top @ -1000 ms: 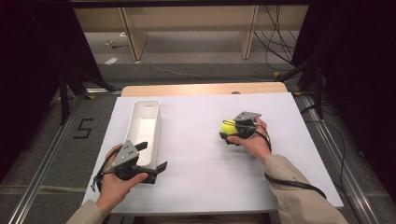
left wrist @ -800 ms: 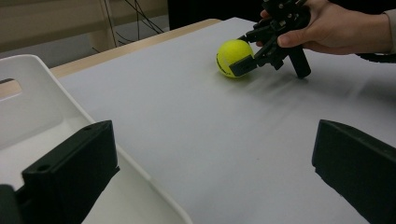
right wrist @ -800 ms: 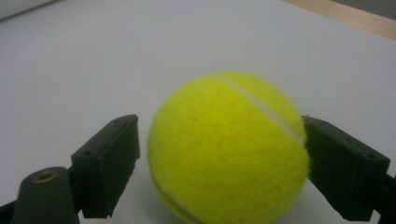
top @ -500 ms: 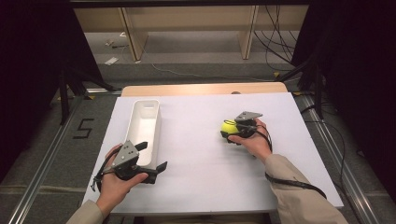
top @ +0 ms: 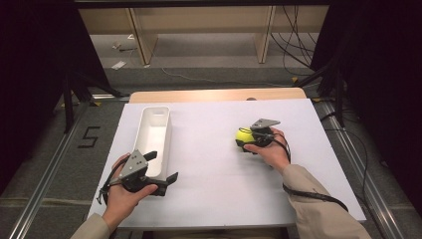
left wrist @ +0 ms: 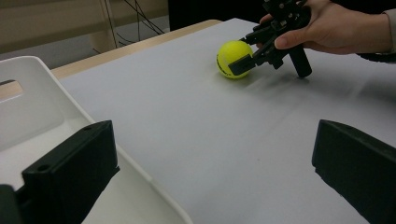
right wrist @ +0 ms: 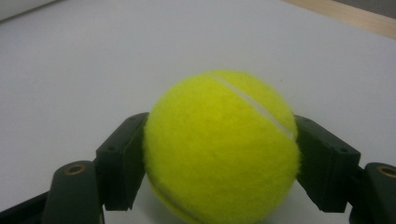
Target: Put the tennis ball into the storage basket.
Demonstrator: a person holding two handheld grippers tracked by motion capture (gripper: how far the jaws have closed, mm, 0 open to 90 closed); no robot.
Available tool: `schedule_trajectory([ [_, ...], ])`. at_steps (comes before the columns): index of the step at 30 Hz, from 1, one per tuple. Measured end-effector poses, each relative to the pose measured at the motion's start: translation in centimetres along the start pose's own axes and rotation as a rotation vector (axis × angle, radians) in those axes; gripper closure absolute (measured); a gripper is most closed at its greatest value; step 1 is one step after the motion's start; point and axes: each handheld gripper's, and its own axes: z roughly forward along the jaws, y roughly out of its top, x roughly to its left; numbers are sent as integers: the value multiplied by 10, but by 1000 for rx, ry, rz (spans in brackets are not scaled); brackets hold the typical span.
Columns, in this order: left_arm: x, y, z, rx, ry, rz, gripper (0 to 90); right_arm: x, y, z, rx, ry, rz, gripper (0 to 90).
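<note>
A yellow tennis ball (top: 243, 135) rests on the white table right of centre. My right gripper (top: 247, 141) lies level in the person's right hand, and its jaws have just been closing with the ball between them. In the right gripper view both black pads (right wrist: 122, 158) press the sides of the ball (right wrist: 222, 144). My left gripper (top: 160, 167) is held at the near left with its jaws wide apart and nothing between them. One jaw hangs over the near end of a white bin (top: 154, 117). The left gripper view shows the ball (left wrist: 234, 59) held far off in the right gripper (left wrist: 243, 58).
The long white bin (left wrist: 28, 84) stands lengthwise at the left of the table and looks empty. A strip of bare wood (top: 214, 94) runs along the table's far edge. Shelving and loose cables lie on the floor beyond it.
The right gripper's jaws have drawn in against the ball. Both hands and the ball stay where they were.
</note>
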Motion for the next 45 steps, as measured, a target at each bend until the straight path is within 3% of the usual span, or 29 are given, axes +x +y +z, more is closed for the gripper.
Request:
schedule_trajectory([
  [12,0,0,0,0,-1,-1,0,0,1,-1,-2,-5,6,270],
  [45,1,0,-1,-10,2,-1,0,-2,15,-19,-107,-20,35,272],
])
